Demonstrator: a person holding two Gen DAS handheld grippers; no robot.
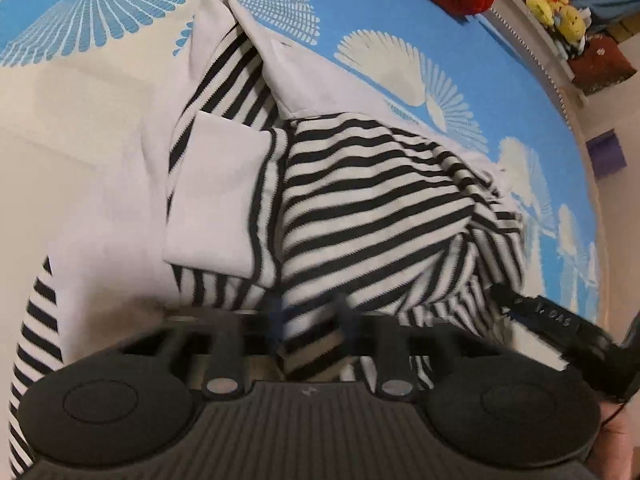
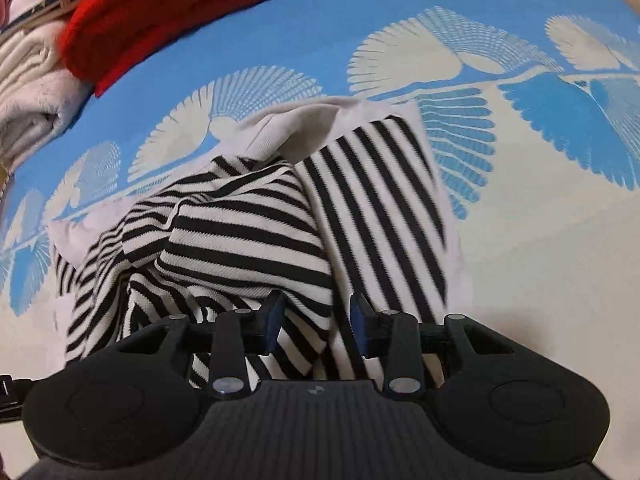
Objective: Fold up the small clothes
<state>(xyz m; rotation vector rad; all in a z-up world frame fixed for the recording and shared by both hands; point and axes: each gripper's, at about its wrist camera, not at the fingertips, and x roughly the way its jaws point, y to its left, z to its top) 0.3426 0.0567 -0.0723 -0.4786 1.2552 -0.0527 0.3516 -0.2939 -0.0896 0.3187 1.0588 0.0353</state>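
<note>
Jaws: left gripper (image 1: 308,320) pinches striped garment (image 1: 360,208), right gripper (image 2: 316,320) parted, cloth between | step: mid-fold on bed (image 2: 540,264) | next: right closes on hem.

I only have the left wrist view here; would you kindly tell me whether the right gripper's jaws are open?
Observer: Yes. In the right wrist view, the right gripper has its jaws apart, and the striped garment lies between them.
Operator: Thank you. What sits next to the red garment?
Observer: A pile of folded white cloth lies right beside the red garment, on its left in that view.
</note>
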